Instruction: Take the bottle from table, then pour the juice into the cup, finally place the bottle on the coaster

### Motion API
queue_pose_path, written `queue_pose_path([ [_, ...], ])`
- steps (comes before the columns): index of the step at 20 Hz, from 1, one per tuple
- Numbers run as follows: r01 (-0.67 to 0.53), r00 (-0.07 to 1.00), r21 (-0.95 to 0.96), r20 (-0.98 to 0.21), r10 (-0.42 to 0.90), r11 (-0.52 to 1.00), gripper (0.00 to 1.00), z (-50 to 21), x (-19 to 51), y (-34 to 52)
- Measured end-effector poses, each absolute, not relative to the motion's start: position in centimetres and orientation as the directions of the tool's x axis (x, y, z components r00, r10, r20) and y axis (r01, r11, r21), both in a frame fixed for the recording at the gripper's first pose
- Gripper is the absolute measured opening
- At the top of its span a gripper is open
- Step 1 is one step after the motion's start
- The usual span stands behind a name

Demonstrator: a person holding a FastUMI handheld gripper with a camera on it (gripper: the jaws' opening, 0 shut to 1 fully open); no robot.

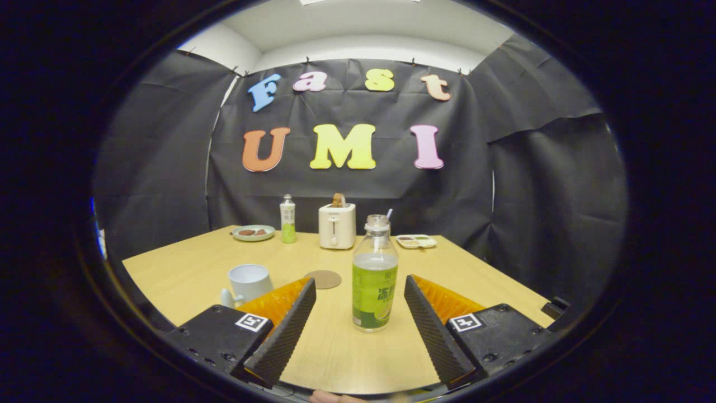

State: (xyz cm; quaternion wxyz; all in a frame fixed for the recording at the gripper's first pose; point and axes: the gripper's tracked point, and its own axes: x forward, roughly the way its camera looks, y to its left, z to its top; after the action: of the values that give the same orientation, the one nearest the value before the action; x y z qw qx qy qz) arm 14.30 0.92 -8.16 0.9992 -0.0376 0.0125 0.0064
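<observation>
On the table [184,268], hand-held gripper [360,288] level, released, fingers flanking the bottle [374,274].

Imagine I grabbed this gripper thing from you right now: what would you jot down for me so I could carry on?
Gripper: open, fingers wide, touching nothing.
Bottle: upright on the table, uncapped, between the fingertips, not yet gripped.
Cup: beside the left finger.
Coaster: bare, beyond the fingers, between cup and bottle.
Done: lined up on the bottle.
Left: close on the bottle, lift, pour juice into the cup, stand the bottle on the coaster.
</observation>
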Motion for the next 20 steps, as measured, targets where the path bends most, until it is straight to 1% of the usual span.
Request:
queue_pose_path([
  [4, -0.011, 1.000, -0.060, -0.005, 0.011, 0.998, 1.00, -8.2, 17.8, 0.0],
  [6, -0.031, 0.999, -0.038, -0.022, 0.030, 0.999, 1.00, -8.9, 19.2, -0.2],
  [8, -0.067, 0.998, -0.031, -0.009, 0.066, 0.997, 1.00, -8.6, 20.2, 0.1],
  [11, -0.082, 0.997, -0.044, 0.009, 0.082, 0.996, 1.00, -8.6, 21.7, 0.3],
  [16, -0.044, 0.998, -0.091, -0.038, 0.040, 0.995, 1.00, -9.9, 24.8, -0.5],
  [18, -0.041, 0.998, -0.060, -0.044, 0.038, 0.997, 0.81, -9.4, 23.9, -0.4],
  [20, -0.053, 0.998, -0.038, -0.038, 0.052, 0.998, 0.80, -8.8, 23.4, -0.4],
])
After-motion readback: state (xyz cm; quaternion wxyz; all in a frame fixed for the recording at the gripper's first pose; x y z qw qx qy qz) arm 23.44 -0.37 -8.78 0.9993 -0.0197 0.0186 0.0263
